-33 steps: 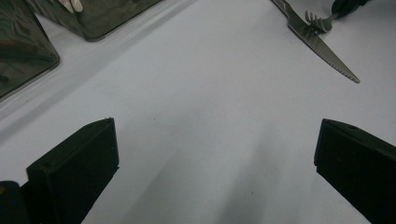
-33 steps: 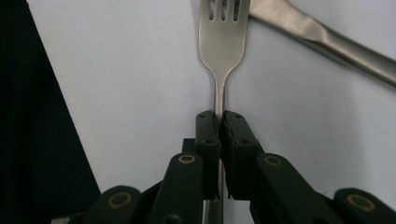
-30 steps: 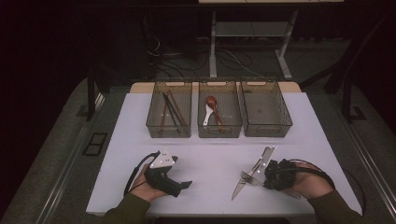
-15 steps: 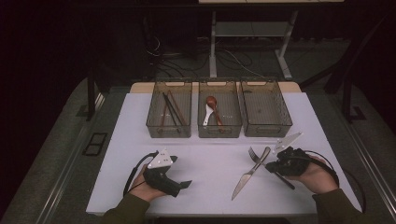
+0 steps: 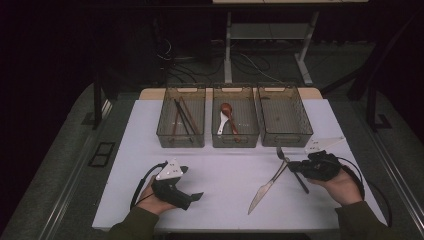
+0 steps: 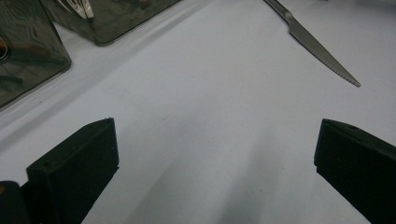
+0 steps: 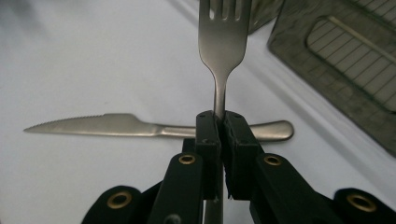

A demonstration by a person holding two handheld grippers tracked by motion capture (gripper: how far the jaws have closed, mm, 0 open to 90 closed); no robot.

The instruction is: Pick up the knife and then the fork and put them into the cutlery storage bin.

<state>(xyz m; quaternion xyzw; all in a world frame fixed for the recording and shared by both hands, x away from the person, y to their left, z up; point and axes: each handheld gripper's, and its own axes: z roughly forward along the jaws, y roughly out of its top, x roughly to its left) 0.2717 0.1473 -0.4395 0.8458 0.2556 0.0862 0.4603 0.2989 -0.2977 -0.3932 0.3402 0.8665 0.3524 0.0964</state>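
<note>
Main worry here is the fork (image 7: 223,42) twisting or sliding: the right gripper (image 7: 219,122) has its jaws clamped tight on just the thin neck of the handle, tines pointing up and away, so there's not much metal in the pinch and a quick swing could let it pivot or drop. It's lifted off the table (image 5: 220,170) on the right side, just in front of the empty right bin (image 5: 285,117), with the knife (image 5: 266,185) lying flat right below and beside it. A low pass could clip the knife handle and skate it around, and coming in too low could knock the tines into the bin's near wall, so I'd guess it needs to go up and over that rim first. The middle bin (image 5: 235,120) already has a couple of spoons in it and the left bin (image 5: 181,120) looks like chopsticks, all three packed side by side, so there's little slack sideways. The left gripper (image 5: 172,186) sits parked near the front edge with its jaws spread wide and nothing between them. Plenty of bare table between the two grippers, and the right edge isn't far from the right hand.
</note>
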